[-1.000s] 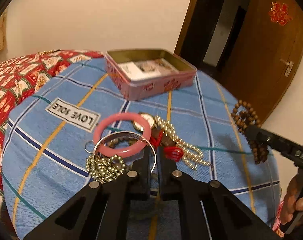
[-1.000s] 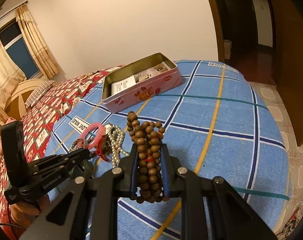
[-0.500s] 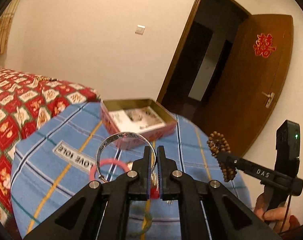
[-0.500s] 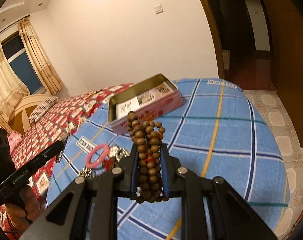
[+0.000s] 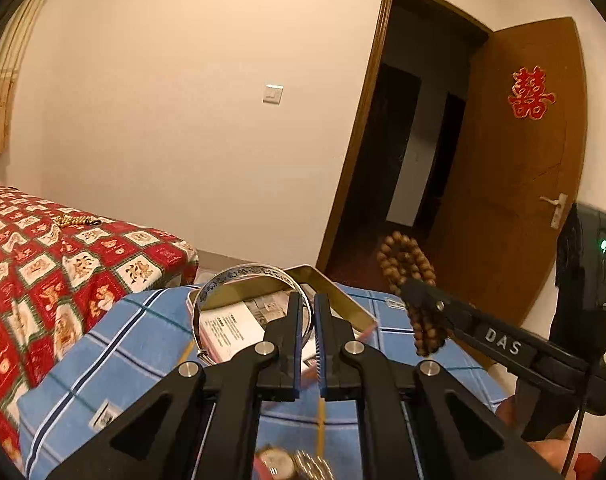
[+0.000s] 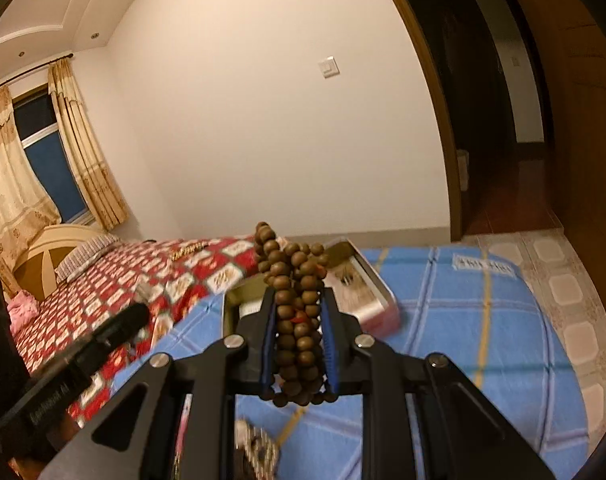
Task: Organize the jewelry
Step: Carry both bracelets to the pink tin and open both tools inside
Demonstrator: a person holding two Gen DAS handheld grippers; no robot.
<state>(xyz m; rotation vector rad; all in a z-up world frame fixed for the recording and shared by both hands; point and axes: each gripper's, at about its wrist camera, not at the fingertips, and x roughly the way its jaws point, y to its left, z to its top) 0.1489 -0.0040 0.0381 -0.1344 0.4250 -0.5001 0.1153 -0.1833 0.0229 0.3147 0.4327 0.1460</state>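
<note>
Blue checked surface [image 5: 143, 340] carries the tin [image 5: 343, 300]; my left gripper [image 5: 307, 320] clamps the bangle [image 5: 223, 280], right gripper [image 6: 299, 336] clamps beads [image 6: 295, 280], both raised for dropping in.

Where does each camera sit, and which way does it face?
Left wrist: on the left gripper, facing the doorway over the blue checked cloth; its shut fingers pinch a silver metal bangle; the right gripper shows.
Right wrist: on the right gripper, facing the wall and red patterned bed, clamping brown wooden beads.
Shared: open pink tin box, beads, cloth.
</note>
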